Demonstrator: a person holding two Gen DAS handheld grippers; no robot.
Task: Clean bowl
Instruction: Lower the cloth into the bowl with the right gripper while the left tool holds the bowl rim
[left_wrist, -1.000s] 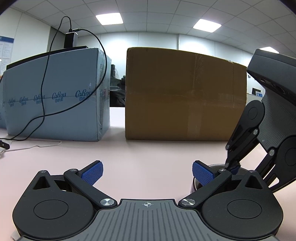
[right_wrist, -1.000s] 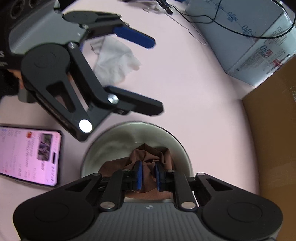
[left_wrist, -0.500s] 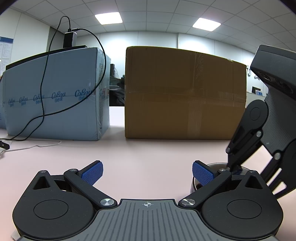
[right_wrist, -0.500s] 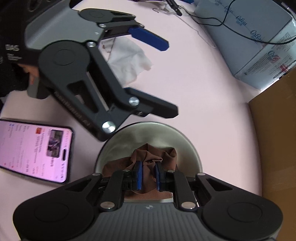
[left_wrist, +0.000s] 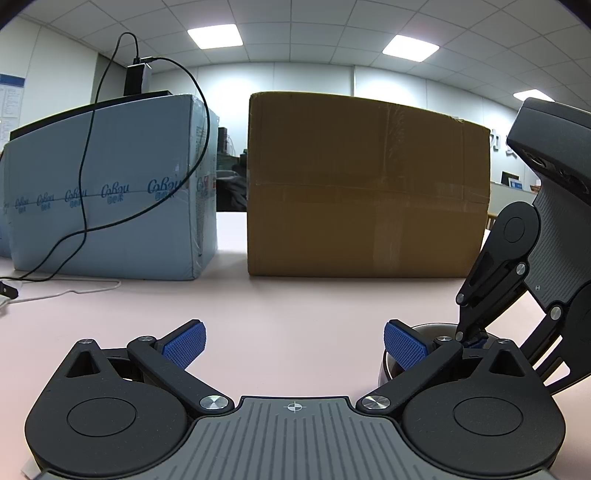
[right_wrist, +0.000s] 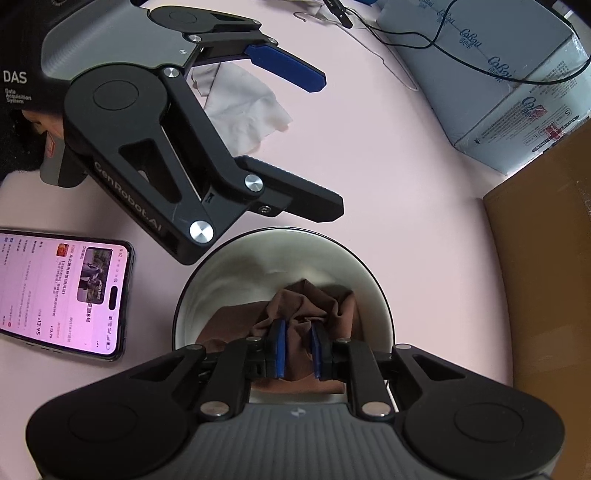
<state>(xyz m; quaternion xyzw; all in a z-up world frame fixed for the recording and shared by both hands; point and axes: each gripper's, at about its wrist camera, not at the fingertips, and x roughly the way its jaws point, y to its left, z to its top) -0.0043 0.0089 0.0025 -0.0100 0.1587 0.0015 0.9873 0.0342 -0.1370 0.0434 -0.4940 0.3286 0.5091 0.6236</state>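
A metal bowl (right_wrist: 236, 269) stands on the pink table, under my right gripper (right_wrist: 298, 349). The right gripper is shut on a brown cloth (right_wrist: 314, 299) and presses it into the bowl from above. My left gripper (left_wrist: 293, 343) is open and empty, low over the table, just left of the bowl. In the right wrist view the left gripper (right_wrist: 328, 147) shows with its near finger beside the bowl's far-left rim. In the left wrist view only a dark edge of the bowl (left_wrist: 436, 328) shows behind the right fingertip.
A lit phone (right_wrist: 55, 295) lies left of the bowl. A crumpled white tissue (right_wrist: 247, 114) lies beyond the left gripper. A brown cardboard box (left_wrist: 365, 188) and a pale blue box (left_wrist: 110, 195) with black cables stand at the table's back.
The bowl and right gripper have shifted slightly right relative to the left gripper. The left gripper stays open. The right gripper keeps hold of the cloth.
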